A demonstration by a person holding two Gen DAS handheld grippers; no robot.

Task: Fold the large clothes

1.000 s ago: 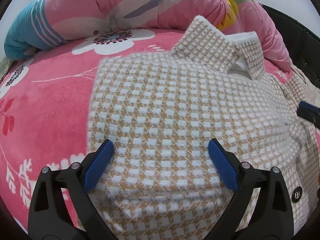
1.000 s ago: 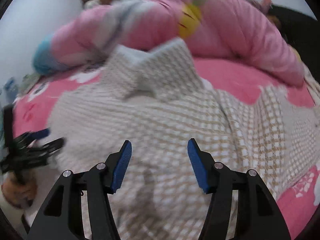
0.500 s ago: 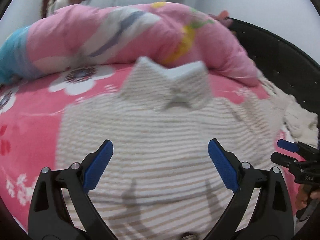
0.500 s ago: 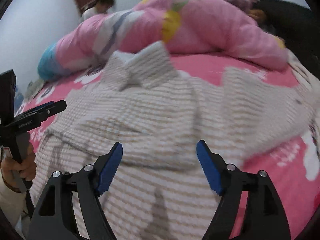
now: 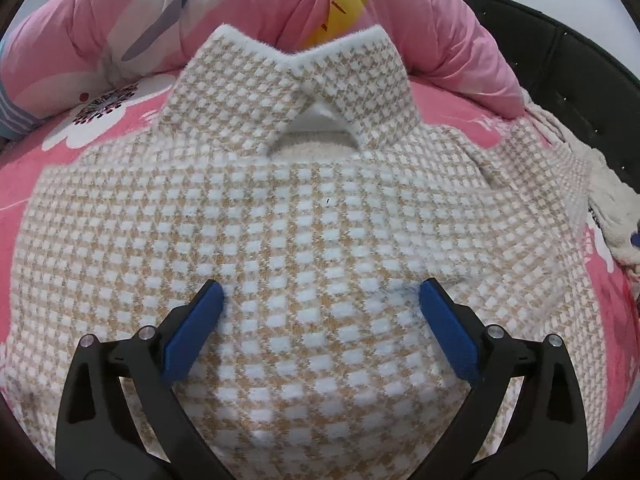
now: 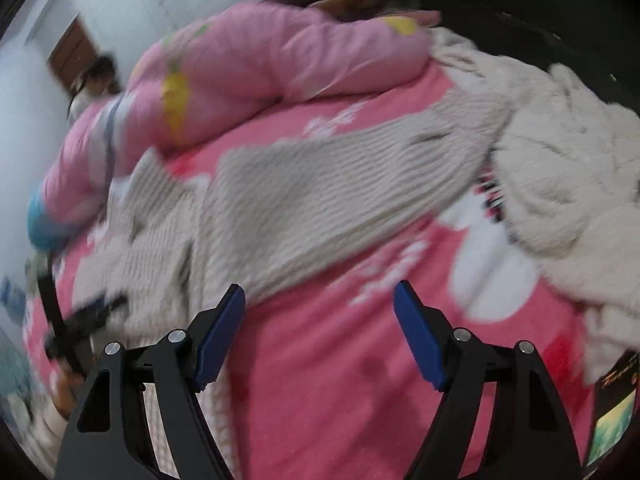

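Observation:
A beige-and-white houndstooth jacket [image 5: 312, 208] lies back-up on a pink floral bed cover [image 5: 40, 160], its collar [image 5: 296, 76] at the far end. My left gripper [image 5: 320, 300] is open and empty, low over the jacket's back. In the blurred right wrist view the jacket [image 6: 280, 200] lies left of centre with one sleeve [image 6: 420, 148] stretched out to the right. My right gripper [image 6: 320, 308] is open and empty over the pink cover [image 6: 340, 380], beside the jacket's right edge. The left gripper [image 6: 80, 316] shows at the far left there.
A rolled pink quilt [image 5: 240, 4] lies along the far side of the bed. A pile of cream fluffy clothing [image 6: 560, 184] lies at the right. A dark bed frame [image 5: 580, 52] rises at the far right. A person [image 6: 96, 76] stands far back.
My left gripper has come close over the centre of the jacket's back. My right gripper has swung right, off the jacket, and now faces the sleeve and pink cover. Both stay open.

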